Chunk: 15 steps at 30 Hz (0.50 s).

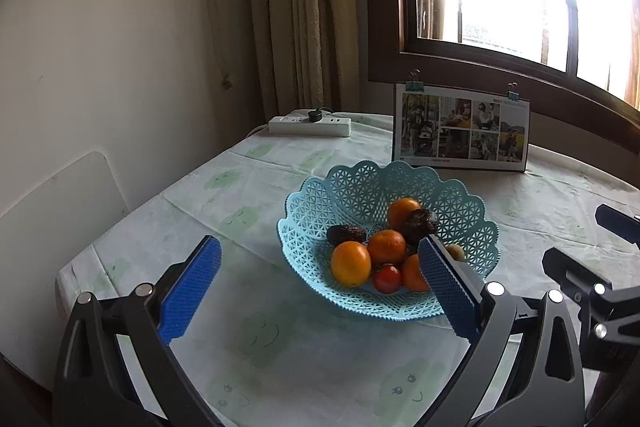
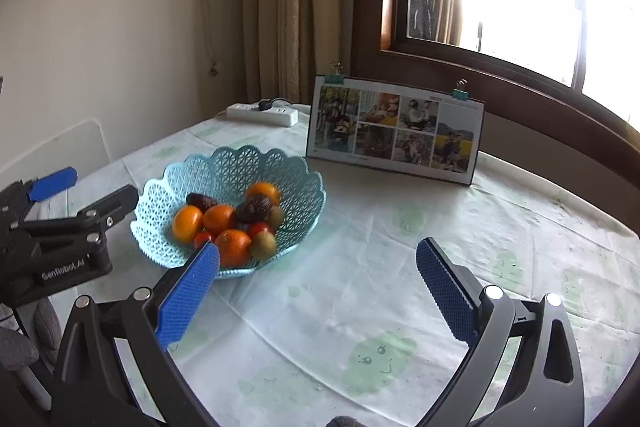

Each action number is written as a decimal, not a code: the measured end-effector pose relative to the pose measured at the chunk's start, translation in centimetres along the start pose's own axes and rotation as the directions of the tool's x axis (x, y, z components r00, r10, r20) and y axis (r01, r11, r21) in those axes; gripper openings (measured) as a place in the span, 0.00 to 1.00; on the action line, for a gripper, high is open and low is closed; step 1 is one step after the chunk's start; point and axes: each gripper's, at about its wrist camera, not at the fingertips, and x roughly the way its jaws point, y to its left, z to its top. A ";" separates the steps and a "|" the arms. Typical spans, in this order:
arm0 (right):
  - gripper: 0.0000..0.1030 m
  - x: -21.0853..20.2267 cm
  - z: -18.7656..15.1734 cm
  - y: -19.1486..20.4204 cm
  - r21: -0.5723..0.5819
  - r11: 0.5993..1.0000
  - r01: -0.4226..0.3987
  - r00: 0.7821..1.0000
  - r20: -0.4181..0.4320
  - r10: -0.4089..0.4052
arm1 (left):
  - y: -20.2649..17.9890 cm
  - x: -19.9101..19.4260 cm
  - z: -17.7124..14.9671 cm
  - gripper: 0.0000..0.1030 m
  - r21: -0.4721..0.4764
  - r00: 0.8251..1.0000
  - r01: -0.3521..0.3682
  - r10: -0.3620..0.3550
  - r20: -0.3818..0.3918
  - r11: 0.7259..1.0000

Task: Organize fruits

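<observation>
A light blue lattice basket (image 1: 312,211) (image 2: 160,195) sits on the table and holds several oranges (image 1: 350,263) (image 2: 232,247), dark wrinkled fruits (image 1: 418,223) (image 2: 254,209), small red tomatoes (image 1: 387,279) (image 2: 259,229) and a greenish kiwi (image 2: 263,245). My left gripper (image 1: 320,259) hangs open just in front of the basket, with nothing between its blue pads. My right gripper (image 2: 318,259) is open too, over bare cloth to the right of the basket; its left fingertip overlaps the basket's near rim in the right wrist view. Each gripper shows at the edge of the other's view.
The table carries a pale cloth with green cartoon prints (image 2: 376,355). A photo calendar (image 1: 460,129) (image 2: 394,131) stands behind the basket, and a white power strip (image 1: 310,125) (image 2: 262,113) lies at the far corner by the curtain. A window is at the upper right.
</observation>
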 end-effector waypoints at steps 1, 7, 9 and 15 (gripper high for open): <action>0.95 0.0 -0.1 0.2 -0.005 1.000 0.000 1.000 -0.002 0.000 | 0.1 0.0 -0.1 0.97 0.001 1.000 -0.009 0.009 -0.001 1.000; 0.95 -0.4 -0.3 1.8 -0.092 0.995 0.026 0.999 0.033 -0.023 | 0.2 -0.1 -0.3 0.97 0.020 0.999 -0.040 0.040 0.002 0.999; 0.95 -0.2 -0.5 2.4 -0.121 0.992 0.033 0.999 0.035 -0.029 | 0.2 0.0 -0.4 0.97 0.023 0.999 -0.041 0.041 0.001 0.999; 0.95 0.5 -0.8 3.2 -0.149 0.987 0.053 0.999 0.007 -0.053 | 0.3 0.2 -0.7 0.97 0.042 0.997 -0.071 0.071 0.006 0.997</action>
